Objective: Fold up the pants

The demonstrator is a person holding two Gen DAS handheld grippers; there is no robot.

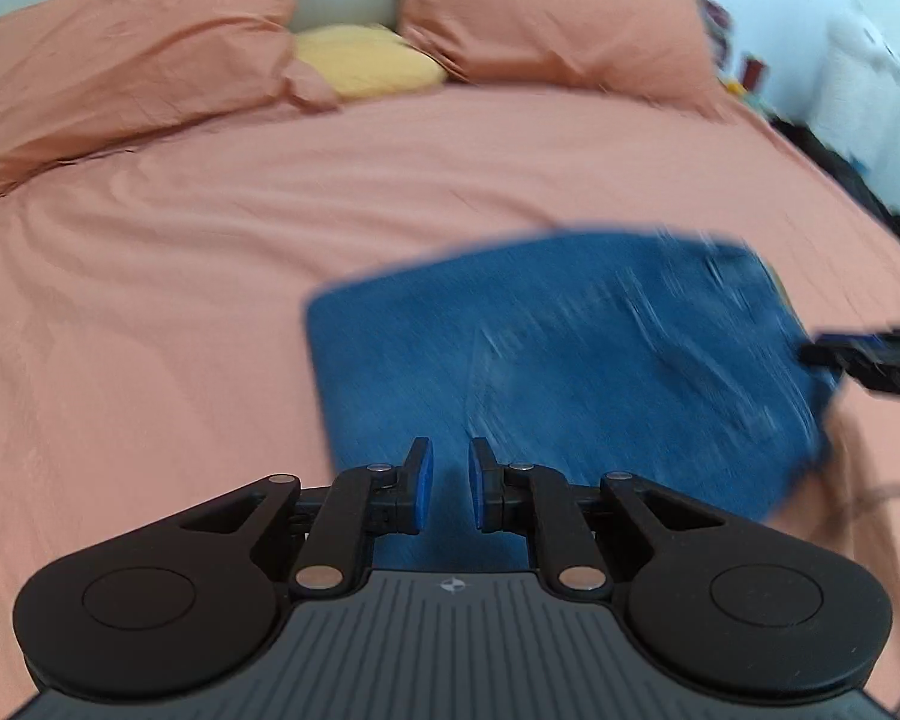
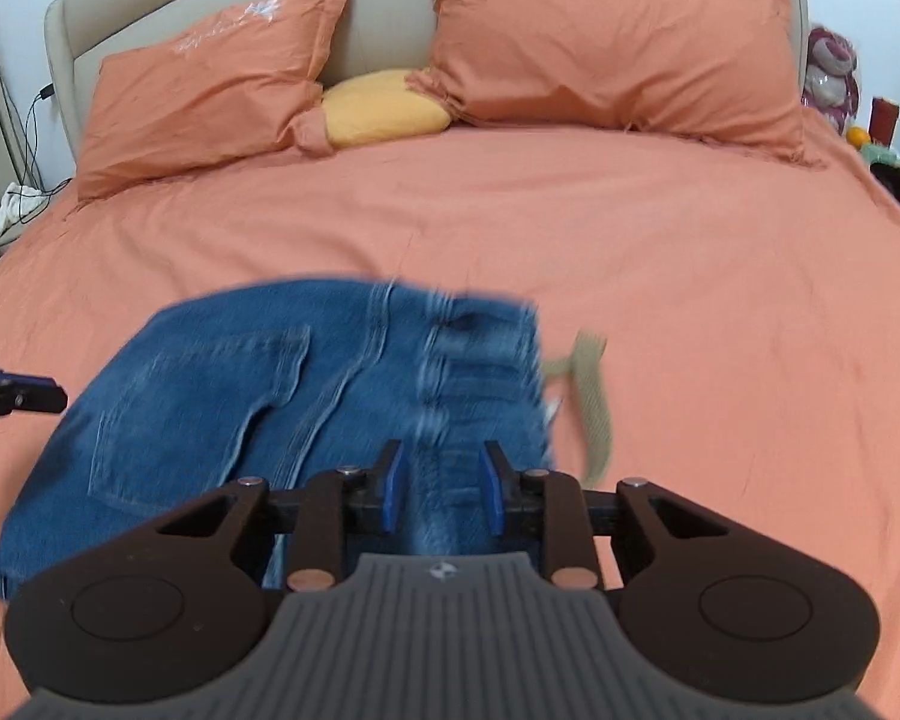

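Folded blue jeans (image 1: 570,360) lie on the orange bed sheet (image 1: 150,300), blurred in both views. My left gripper (image 1: 450,480) stands over their near left corner with its blue pads (image 1: 423,483) close together and denim in the narrow gap. My right gripper (image 2: 441,483) is at the waistband end of the jeans (image 2: 270,396), and a ridge of denim fills the space between its pads (image 2: 395,486). Each gripper shows at the other view's edge: the right gripper's tip (image 1: 870,360), the left gripper's tip (image 2: 12,399). A beige strap (image 2: 591,396) hangs off the waistband on the right.
Two orange pillows (image 2: 210,96) (image 2: 606,42) and a yellow cushion (image 2: 384,108) lean on the beige headboard (image 2: 384,18) at the back. Cables and a white cloth (image 2: 15,210) hang at the bed's left. Clutter sits on a stand (image 2: 870,126) at the far right.
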